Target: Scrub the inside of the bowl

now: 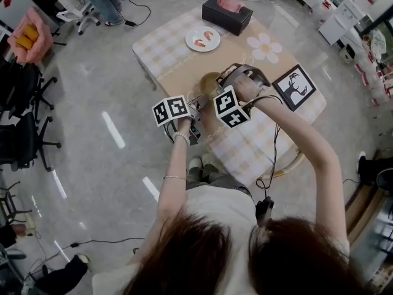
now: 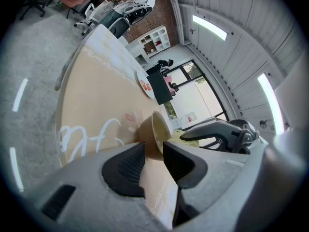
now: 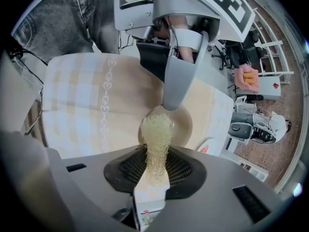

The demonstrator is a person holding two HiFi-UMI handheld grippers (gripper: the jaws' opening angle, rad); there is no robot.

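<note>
Yellowish mesh scrubber [image 3: 155, 138] is clamped between the jaws of the right gripper [image 3: 155, 167]. A labelled end is tucked back in the jaws, and the loose end pokes out ahead of the tips.

- Tan bowl [image 3: 186, 124] sits directly ahead of the right gripper and below its jaw tips. The scrubber's free end hangs over the near side of the bowl's inside. I cannot tell whether it presses on the surface or only hangs above it.
- Left gripper [image 2: 154, 153] has its jaws drawn in on the bowl's rim, one pad inside the wall and one outside. From the right gripper view that jaw comes down on the bowl's far rim, opposite the scrubber.
- Bowl is on or just above the checked tablecloth [image 1: 245, 146]. Which of the two is unclear.
- A white plate [image 1: 202, 39] lies well beyond both grippers.

Progress, judged: the setup is done, with the bowl steadied and the scrubber gripped and brought to the bowl. The scrubbing itself looks to be at its start or underway. No suds, water or dirt show, so coverage can't be gauged. The far wall and base are likely left to do.
</note>
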